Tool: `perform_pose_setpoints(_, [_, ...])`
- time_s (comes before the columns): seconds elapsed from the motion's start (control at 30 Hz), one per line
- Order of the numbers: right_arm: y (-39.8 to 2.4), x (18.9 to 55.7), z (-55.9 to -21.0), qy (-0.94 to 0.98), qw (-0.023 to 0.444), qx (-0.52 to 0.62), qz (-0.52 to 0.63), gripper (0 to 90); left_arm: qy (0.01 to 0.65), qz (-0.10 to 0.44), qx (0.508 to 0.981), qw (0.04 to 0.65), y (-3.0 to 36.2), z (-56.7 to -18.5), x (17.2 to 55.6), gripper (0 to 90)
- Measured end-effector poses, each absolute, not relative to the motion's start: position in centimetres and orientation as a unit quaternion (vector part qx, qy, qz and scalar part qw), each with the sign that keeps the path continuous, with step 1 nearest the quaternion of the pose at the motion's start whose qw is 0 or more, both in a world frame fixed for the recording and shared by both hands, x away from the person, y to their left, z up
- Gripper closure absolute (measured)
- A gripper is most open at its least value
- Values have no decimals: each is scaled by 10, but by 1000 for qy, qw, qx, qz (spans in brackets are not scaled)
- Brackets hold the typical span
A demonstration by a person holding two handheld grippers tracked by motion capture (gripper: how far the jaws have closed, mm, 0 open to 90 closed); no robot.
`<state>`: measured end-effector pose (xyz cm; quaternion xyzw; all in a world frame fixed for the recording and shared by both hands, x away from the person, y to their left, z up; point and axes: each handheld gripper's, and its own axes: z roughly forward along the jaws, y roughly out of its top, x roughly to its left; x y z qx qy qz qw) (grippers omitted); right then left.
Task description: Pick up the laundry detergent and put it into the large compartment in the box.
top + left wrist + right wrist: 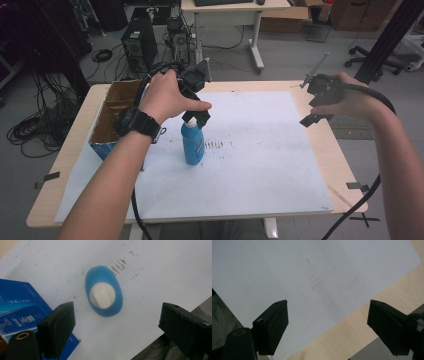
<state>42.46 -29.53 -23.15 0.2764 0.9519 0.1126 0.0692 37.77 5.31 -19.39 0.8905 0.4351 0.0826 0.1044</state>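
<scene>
Left gripper [116, 322] directly above the upright blue bottle [104, 294], jaws apart (right gripper [327, 322] likewise spread, well right of the bottle).

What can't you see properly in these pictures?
- The blue bottle's label: too small and blurry to read in the high view; the left gripper view looks straight down on its white cap.
- Inside of the cardboard box: in the high view the left hand and forearm cover part of it.
- The writing on the blue box side: cut off by the picture edge and a jaw in the left gripper view.
</scene>
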Motion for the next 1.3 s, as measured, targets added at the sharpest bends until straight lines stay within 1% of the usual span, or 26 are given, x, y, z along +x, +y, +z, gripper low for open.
perform_pose_setpoints(0.23, [-295,426,-231,952,69,275,114,169,456,86,880,102,49,-193,381,135])
perform_pose_setpoints(0.57, [-297,426,-232,953,69,273,115,169,483,91,867,79,44,-198,391,135])
perform_pose_setpoints(1.3, [-297,428,-234,953,70,273,111,169,504,84,858,59,40,-216,405,135])
